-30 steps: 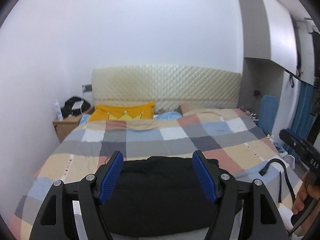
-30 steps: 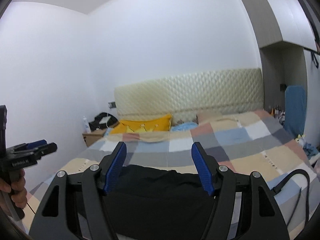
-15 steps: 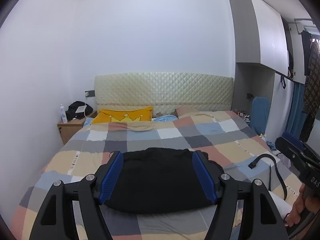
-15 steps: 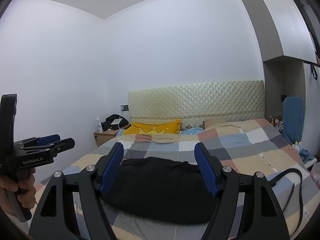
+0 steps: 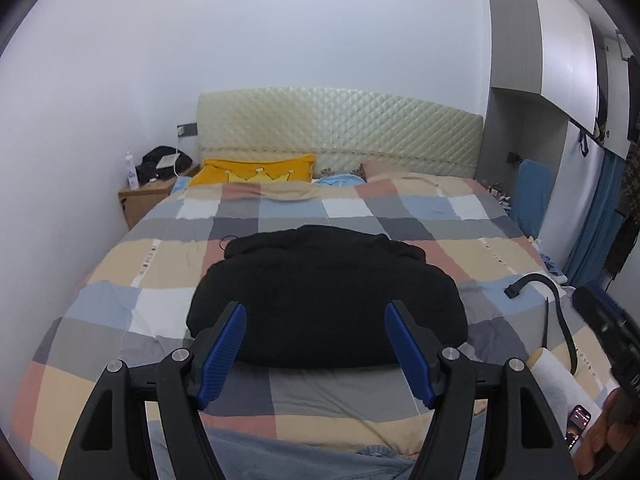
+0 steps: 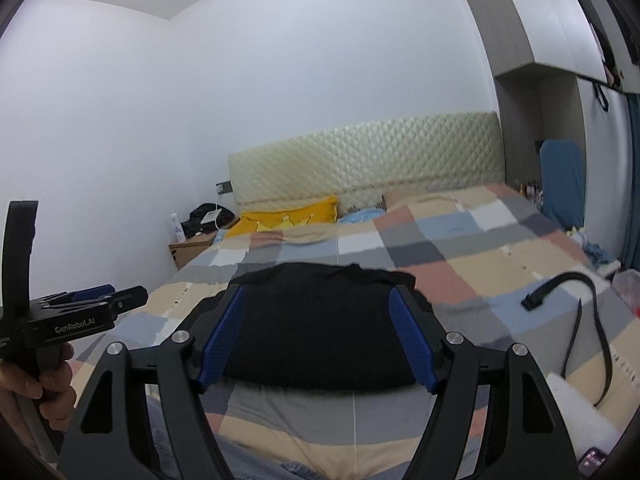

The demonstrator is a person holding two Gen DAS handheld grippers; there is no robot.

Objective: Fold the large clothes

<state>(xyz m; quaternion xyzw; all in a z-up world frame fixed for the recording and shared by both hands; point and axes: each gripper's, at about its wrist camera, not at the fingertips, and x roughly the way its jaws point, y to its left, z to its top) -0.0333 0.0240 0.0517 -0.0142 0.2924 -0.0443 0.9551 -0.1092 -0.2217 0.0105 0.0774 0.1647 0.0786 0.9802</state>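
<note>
Left gripper (image 5: 316, 346): jaws spread wide, blue pads (image 5: 222, 354) well apart, nothing between them. It hangs above the near part of the bed, aimed at the headboard. Also seen side-on at the left edge of the right wrist view (image 6: 116, 298), held in a hand (image 6: 36, 380); how far it is open can't be read from that angle.

Right gripper (image 6: 316, 334): same state, jaws wide, holding nothing, not touching any fabric. It shows at the right edge of the left wrist view (image 5: 604, 320) with fingers (image 5: 604, 436) wrapped on its handle.

Black garment (image 5: 324, 296): lies folded into a thick rounded bundle on the middle of the bed, straight ahead of both grippers and apart from them. Long axis runs across the bed, left to right. Near edge is a smooth, fat fold facing the grippers; the far edge is looser and uneven, with a smaller layer on top toward the headboard. A thin black cord (image 5: 224, 242) pokes out at its far left corner.

Under it: checked quilt (image 5: 160, 264) in beige, grey, blue and salmon. Yellow pillow (image 5: 256, 172) sits against the quilted headboard (image 5: 340, 128). Black strap (image 5: 556, 300) curls on the right side of the bed, near a white roll (image 5: 558, 380). Nightstand (image 5: 146, 200) stands left of the bed with a bottle (image 5: 131, 176) on it.
</note>
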